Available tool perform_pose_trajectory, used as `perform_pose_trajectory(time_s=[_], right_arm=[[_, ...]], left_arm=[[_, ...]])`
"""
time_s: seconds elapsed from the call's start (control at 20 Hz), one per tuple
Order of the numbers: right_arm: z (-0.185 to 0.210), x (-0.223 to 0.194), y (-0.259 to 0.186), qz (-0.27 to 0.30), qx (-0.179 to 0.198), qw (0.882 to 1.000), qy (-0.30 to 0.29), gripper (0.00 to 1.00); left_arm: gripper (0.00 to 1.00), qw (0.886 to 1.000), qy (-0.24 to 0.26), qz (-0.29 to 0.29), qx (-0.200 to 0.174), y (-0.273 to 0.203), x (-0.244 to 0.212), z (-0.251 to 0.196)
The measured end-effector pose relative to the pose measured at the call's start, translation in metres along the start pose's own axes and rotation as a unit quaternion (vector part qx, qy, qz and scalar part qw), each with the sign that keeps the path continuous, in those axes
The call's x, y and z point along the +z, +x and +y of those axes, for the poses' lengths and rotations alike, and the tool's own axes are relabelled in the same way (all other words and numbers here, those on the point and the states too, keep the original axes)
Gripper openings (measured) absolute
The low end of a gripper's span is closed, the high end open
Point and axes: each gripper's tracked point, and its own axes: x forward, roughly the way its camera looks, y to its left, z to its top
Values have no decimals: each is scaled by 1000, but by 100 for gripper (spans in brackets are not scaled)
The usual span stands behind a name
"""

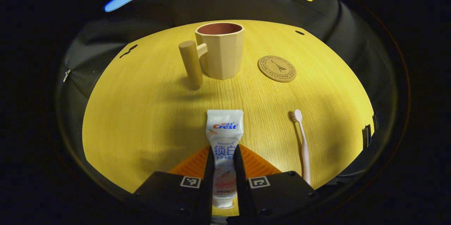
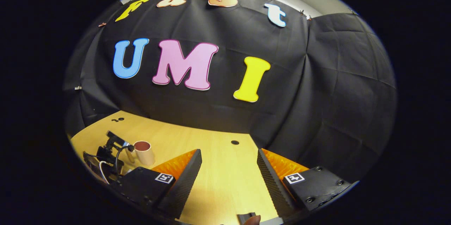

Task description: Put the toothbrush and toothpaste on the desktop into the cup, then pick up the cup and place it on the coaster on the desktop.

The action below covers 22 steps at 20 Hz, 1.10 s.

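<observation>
The left hand-held gripper [image 1: 224, 168] is clamped on the toothpaste tube [image 1: 224, 137], low over the desk [image 1: 141, 112]; the right hand-held gripper [image 2: 228, 168] hangs spread apart. Nothing is in the cup [image 1: 220, 54] yet: the toothbrush [image 1: 302, 144] lies on the desk, the coaster [image 1: 277, 68] bare.

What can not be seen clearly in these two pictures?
- Toothpaste: left gripper view, its lower sides are hidden by the left gripper's fingers.
- Toothbrush: left gripper view, handle end hidden behind that gripper's body.
- Cup: right gripper view, small; inside not visible.
</observation>
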Motion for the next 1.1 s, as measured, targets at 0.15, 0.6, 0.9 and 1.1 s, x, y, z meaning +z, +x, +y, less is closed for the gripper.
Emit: perform_pose_trajectory(time_s=[0.15, 0.6, 0.9, 1.1], right_arm=[[29, -27, -1, 55, 20, 998, 18, 97], [118, -134, -14, 242, 62, 967, 56, 97], [168, -185, 3, 315, 95, 944, 40, 93], [193, -222, 5, 373, 113, 921, 23, 84]], left_arm=[[31, 999, 30, 23, -24, -1, 0, 0], [22, 994, 45, -3, -97, -43, 1, 19], [22, 991, 8, -75, -112, -104, 13, 57], [22, 991, -8, -91, -95, -126, -1, 88]])
